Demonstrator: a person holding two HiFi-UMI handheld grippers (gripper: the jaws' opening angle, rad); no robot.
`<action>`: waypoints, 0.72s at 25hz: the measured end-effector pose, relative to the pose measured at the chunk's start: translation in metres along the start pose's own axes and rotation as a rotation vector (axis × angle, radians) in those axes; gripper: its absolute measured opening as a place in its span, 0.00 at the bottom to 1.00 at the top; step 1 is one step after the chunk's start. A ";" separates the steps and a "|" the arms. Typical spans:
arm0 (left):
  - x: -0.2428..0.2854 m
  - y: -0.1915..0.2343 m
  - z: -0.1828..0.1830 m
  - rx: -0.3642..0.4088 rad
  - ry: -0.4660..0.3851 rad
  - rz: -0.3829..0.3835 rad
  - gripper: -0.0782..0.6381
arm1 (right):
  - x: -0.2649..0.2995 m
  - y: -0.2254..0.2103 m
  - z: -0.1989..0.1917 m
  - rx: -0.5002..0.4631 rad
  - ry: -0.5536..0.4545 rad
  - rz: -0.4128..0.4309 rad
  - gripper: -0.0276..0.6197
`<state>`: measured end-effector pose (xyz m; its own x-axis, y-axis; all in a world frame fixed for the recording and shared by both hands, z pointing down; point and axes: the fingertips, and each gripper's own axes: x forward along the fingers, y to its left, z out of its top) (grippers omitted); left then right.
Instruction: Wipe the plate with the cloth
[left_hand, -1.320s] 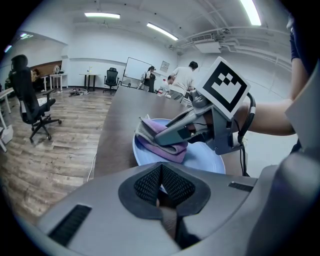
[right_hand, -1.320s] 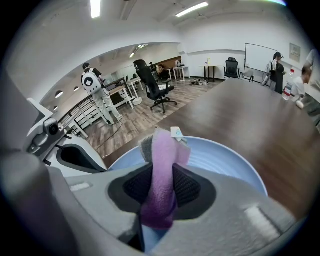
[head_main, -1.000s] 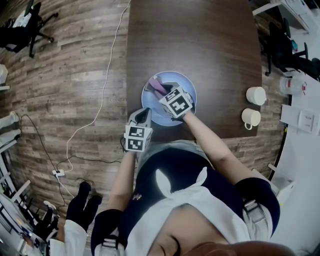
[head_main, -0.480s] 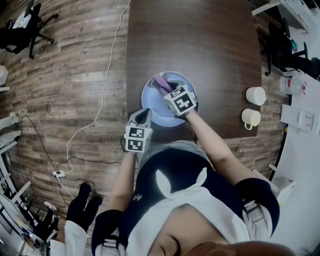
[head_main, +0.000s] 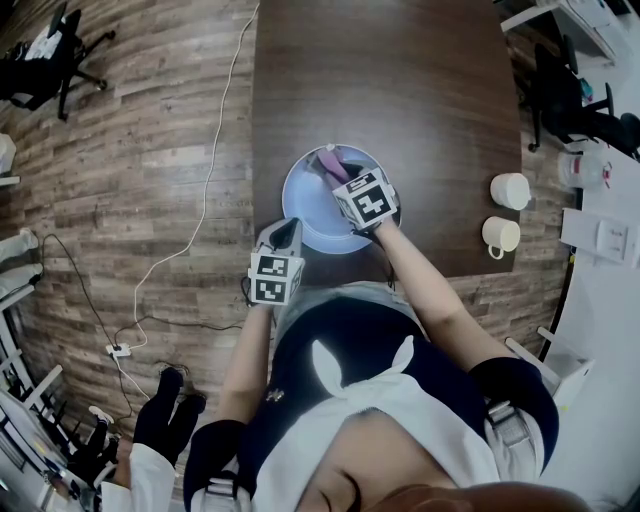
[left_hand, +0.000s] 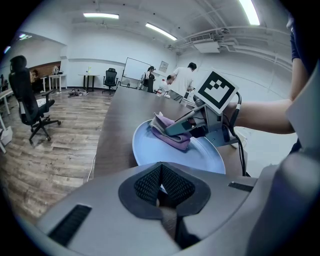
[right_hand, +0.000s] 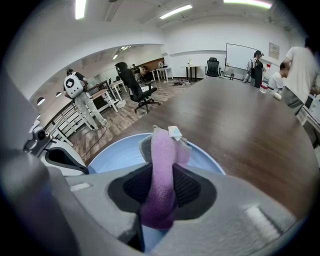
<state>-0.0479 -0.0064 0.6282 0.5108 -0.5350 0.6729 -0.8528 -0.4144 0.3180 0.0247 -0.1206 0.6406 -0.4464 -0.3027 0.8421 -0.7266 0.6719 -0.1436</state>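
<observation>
Lying under everything, the dark counter (head_main: 400, 80) is carrying the pale blue plate (head_main: 305, 205). The left claw (left_hand: 161, 186) is pinching the plate's near rim, jaws closed on it and apparently steadying it. The right claw (right_hand: 162, 190) is reaching over the plate's far half, its jaws clamping the purple cloth (right_hand: 164, 150), whose free end is resting on the plate surface. Wiping appears to be under way. The plate's near half is lying bare of cloth, so coverage is judged incomplete.
</observation>
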 end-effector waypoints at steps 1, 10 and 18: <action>0.000 0.001 0.000 -0.001 -0.001 0.001 0.11 | 0.000 -0.001 0.000 0.004 0.001 -0.003 0.21; 0.001 -0.002 0.002 0.000 -0.011 -0.005 0.11 | -0.006 -0.012 -0.007 0.033 0.012 -0.047 0.22; 0.002 -0.002 0.002 -0.002 -0.014 -0.007 0.11 | -0.011 -0.021 -0.016 0.079 0.012 -0.088 0.22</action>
<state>-0.0449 -0.0083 0.6280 0.5182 -0.5426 0.6611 -0.8495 -0.4163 0.3242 0.0536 -0.1210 0.6421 -0.3735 -0.3496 0.8592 -0.8018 0.5875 -0.1095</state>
